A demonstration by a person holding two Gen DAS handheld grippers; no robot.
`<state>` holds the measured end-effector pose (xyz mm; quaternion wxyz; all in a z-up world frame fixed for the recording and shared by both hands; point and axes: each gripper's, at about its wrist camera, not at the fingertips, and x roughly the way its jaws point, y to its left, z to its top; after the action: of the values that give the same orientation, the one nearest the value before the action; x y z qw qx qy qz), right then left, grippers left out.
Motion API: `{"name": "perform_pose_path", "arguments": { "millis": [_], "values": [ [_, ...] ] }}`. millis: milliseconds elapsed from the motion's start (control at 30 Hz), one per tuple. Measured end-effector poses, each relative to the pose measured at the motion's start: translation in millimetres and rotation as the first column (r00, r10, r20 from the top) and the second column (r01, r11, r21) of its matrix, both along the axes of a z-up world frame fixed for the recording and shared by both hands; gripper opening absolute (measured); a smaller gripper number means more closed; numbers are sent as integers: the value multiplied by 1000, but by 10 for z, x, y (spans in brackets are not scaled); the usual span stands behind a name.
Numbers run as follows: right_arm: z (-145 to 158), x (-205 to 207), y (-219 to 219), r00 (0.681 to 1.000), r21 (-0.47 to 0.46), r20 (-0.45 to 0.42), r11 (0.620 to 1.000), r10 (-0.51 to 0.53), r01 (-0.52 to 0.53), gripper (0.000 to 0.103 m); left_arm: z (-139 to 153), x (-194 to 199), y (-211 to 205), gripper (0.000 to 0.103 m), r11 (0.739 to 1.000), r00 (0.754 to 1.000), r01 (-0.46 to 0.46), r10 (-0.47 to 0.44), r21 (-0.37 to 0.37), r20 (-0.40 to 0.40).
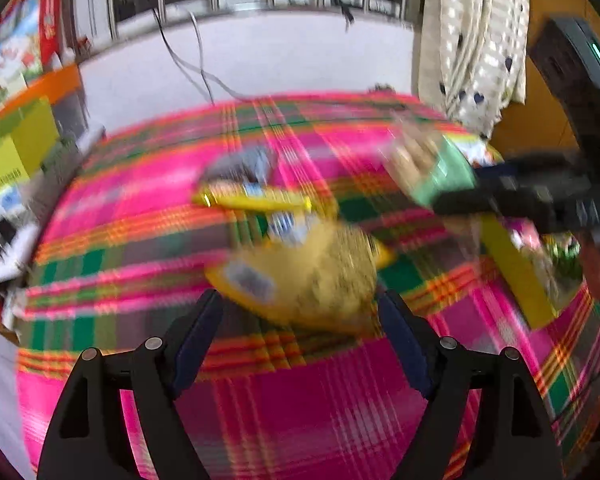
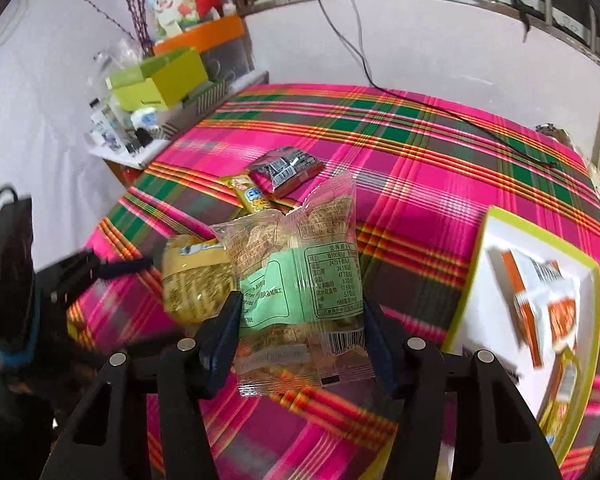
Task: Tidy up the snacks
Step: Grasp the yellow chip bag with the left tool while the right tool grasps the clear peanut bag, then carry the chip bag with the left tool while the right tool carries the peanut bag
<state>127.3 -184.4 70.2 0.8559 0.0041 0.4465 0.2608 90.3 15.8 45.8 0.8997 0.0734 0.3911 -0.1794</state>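
The right tongs (image 2: pixel 300 336) are closed on a clear and green snack packet (image 2: pixel 300 280), lifted off the plaid-covered desk (image 2: pixel 440 168) and apparently bound for the green-rimmed tray (image 2: pixel 466 280) on the right, where orange packets (image 2: pixel 540 304) already lie. The left tongs (image 1: pixel 300 320) stand open and empty just short of a yellow snack bag (image 1: pixel 312 276) in the remaining pile. Next, I'd judge, the packet must swing over the tray and be released.
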Motion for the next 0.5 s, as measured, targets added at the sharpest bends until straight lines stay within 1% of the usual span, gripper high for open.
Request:
{"name": "perform_pose_path", "arguments": {
  "millis": [67, 133, 233, 267, 300, 333, 433, 500],
  "values": [
    [36, -63, -50, 1000, 16, 5, 1000, -6, 6, 56, 89, 81, -29, 80, 1000, 999, 25, -25, 7, 24],
    [51, -102, -86, 1000, 21, 8, 1000, -11, 11, 56, 98, 208, -66, 80, 999, 999, 42, -43, 16, 21],
    [35, -138, -124, 1000, 23, 3, 1000, -17, 17, 56, -32, 409, -120, 80, 997, 995, 76, -76, 7, -59],
    [23, -147, -137, 1000, 23, 0, 1000, -19, 19, 56, -84, 424, -155, 81, 995, 993, 94, -93, 19, -74],
    [8, -152, -151, 1000, 24, -4, 999, -23, 23, 56, -114, 407, -192, 84, 993, 992, 111, -108, 42, -66],
    [-2, -155, -166, 1000, 25, -6, 999, -25, 25, 56, -131, 373, -209, 84, 991, 991, 120, -117, 60, -63],
    [-39, -158, -196, 999, 31, -14, 999, -32, 33, 56, -150, 338, -242, 85, 990, 991, 121, -117, 78, -59],
    [-54, -157, -205, 999, 35, -19, 999, -37, 37, 56, -187, 359, -281, 85, 987, 993, 109, -103, 114, -61]
  ]
}}
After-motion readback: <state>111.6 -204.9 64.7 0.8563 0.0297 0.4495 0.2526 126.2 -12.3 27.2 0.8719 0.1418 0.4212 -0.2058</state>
